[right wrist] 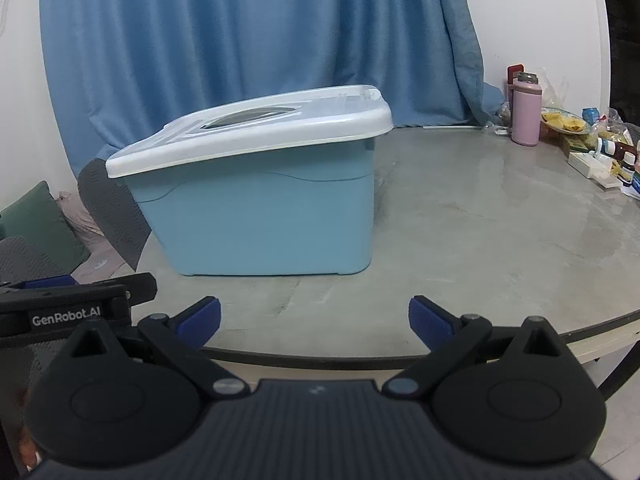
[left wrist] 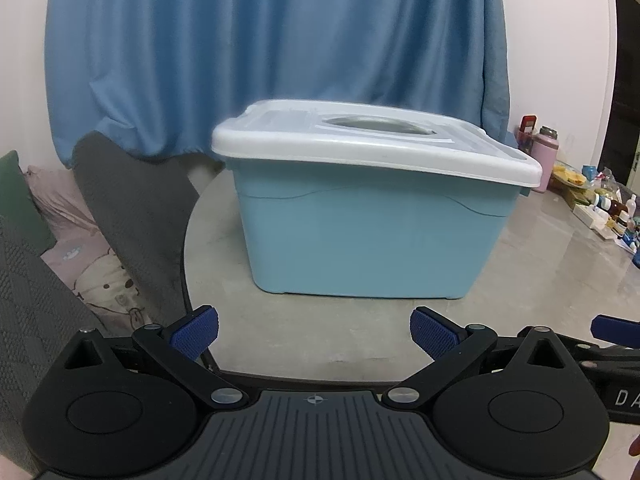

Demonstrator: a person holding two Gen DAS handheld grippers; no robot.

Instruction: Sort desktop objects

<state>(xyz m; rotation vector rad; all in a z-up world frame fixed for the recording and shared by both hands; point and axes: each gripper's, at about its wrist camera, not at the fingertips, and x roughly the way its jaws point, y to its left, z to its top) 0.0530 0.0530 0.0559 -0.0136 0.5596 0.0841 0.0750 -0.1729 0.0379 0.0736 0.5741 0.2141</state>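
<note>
A light blue storage box [left wrist: 360, 240] with a white lid [left wrist: 360, 148] stands on the round grey table [left wrist: 320, 332]. The lid is on, and its top has an oval hole. The box also shows in the right wrist view [right wrist: 264, 224] with its lid [right wrist: 256, 136]. My left gripper [left wrist: 314, 330] is open and empty, in front of the box near the table's front edge. My right gripper [right wrist: 315, 322] is open and empty, at the front edge, right of the box. Small desktop objects [right wrist: 600, 152] lie in a cluster at the table's far right.
A pink bottle [right wrist: 526, 114] stands at the back right with a plate of yellow food [right wrist: 564, 122], small bottles and white boxes [right wrist: 588, 164]. A blue curtain [right wrist: 260, 32] hangs behind. Grey chairs and cushions [left wrist: 120, 216] are left of the table.
</note>
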